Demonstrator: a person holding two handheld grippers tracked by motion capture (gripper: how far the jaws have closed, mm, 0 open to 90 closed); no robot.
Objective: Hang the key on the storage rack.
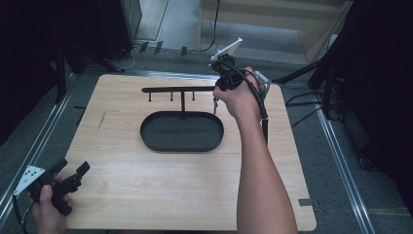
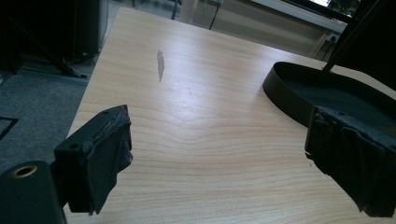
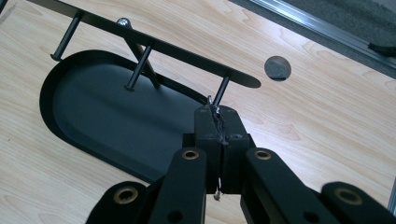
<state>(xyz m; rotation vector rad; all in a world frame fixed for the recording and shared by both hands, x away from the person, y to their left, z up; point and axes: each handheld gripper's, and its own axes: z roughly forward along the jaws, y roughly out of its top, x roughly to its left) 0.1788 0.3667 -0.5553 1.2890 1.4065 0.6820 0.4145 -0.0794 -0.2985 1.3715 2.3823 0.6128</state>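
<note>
On the wooden counter [image 1: 146, 185] a black oval tray [image 1: 181, 131] is set, with a post carrying a horizontal bar [image 1: 178, 89] with hanging pegs. The right tongs [image 3: 217, 122] are held at the bar's right end, pressed together on a thin silvery chain [image 3: 217, 193], just below the end peg [image 3: 222, 91]. The left tongs [image 1: 70, 173] are held spread apart over the counter's near left corner, well away from the tray.

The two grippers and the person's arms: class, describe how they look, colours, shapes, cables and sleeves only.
Both grippers, left and right, are black, with a white three-cornered plate on top; dark dots mark the left one's plate. A black cable trails from the right gripper. Each claw has two blocky black jaws with frayed pads and brass-coloured pivots. The forearm is bare, no sleeve showing.
</note>
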